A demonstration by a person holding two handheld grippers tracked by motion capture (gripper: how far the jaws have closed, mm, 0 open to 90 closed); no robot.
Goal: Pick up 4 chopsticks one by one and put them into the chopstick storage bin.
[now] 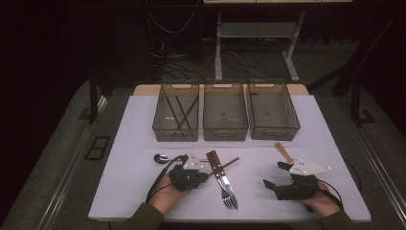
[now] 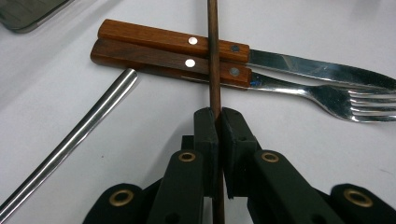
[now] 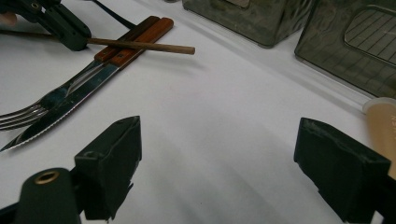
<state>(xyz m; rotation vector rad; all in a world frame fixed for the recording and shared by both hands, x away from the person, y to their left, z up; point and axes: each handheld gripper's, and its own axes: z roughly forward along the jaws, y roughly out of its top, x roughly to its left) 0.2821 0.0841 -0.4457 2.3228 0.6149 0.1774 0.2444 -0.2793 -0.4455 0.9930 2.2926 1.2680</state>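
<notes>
Chopstick (image 2: 214, 56), thin round dark wood, clamped between the left gripper (image 2: 219, 122) jaws; its far end lies across two riveted wooden handles. Those belong to one knife (image 2: 299, 65), serrated steel blade, and one fork (image 2: 327, 95), lying side by side on the white surface (image 1: 268, 158). Smooth steel tube (image 2: 70, 140) lies just beside the handles. Right gripper (image 3: 243, 163) jaws spread wide, holding nothing, a pale wooden handle (image 3: 384, 126) beside one jaw. Three smoky translucent bins (image 1: 225, 115) stand in a row at the far edge; the left bin (image 1: 176, 115) holds dark sticks, count unclear. One spoon (image 1: 161, 157) lies left of the left gripper.
</notes>
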